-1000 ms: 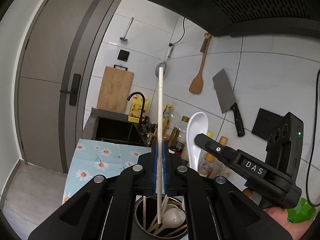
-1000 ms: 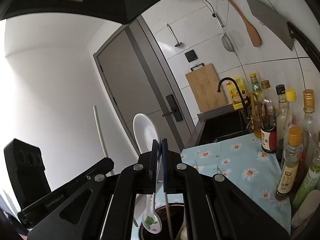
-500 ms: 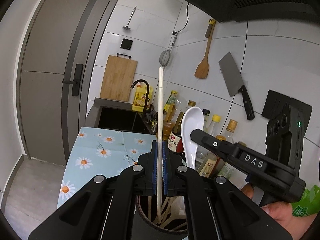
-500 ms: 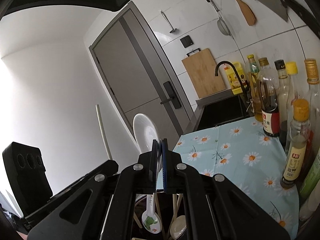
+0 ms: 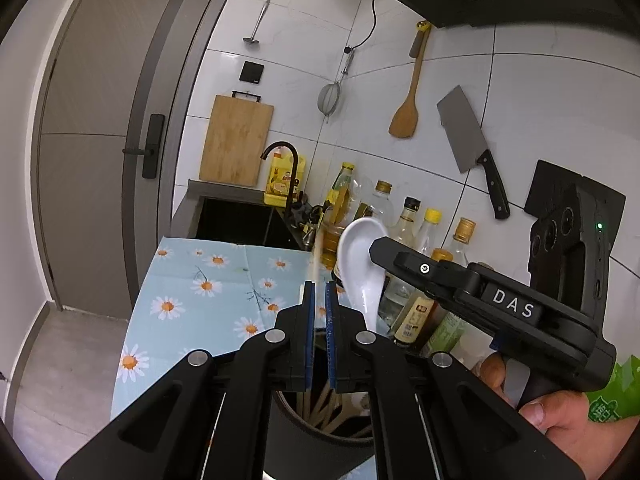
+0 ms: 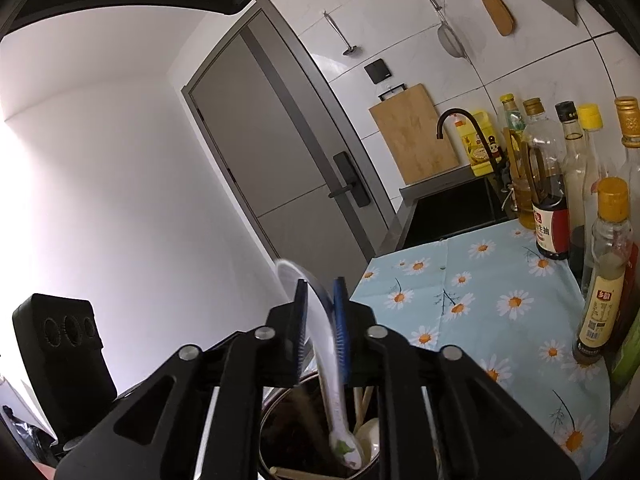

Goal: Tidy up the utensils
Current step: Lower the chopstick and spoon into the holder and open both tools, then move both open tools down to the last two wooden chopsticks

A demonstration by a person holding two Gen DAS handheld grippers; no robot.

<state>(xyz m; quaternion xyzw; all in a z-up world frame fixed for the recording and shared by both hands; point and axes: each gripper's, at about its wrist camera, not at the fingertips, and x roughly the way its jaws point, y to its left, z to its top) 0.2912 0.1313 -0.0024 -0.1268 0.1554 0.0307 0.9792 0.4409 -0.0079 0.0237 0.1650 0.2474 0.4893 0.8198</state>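
Closest in, the left gripper (image 5: 319, 292) has its blue pads drawn to a narrow slit. A thin chopstick (image 5: 318, 256) shows only as a blurred streak above that slit, so I cannot tell whether the pads bite on it or it is slipping through. Directly beneath stands the dark utensil holder (image 5: 312, 456), with other chopsticks and a spoon leaning inside. The right gripper (image 6: 322, 300) has just been opening its jaws. The white spoon (image 6: 326, 344) lies between the pads without being pressed, blurred, bowl up and handle down in the holder's mouth. The spoon looks glazed and hard, so I judge it stiff, slick and liable to chip; it is best pinched across the narrow handle and let go low. The chopstick is probably light, rigid and quick to pivot, so it wants a grip near its middle. Only the left view shows the spoon's bowl sticking up past the right gripper's tip, and the person's hand (image 5: 560, 420) on the trigger. Only the right view shows the green-marked handle end down inside the holder. Beyond lie the daisy-cloth desk (image 5: 192, 292) and a row of bottles (image 5: 412, 240) by the tiled wall.
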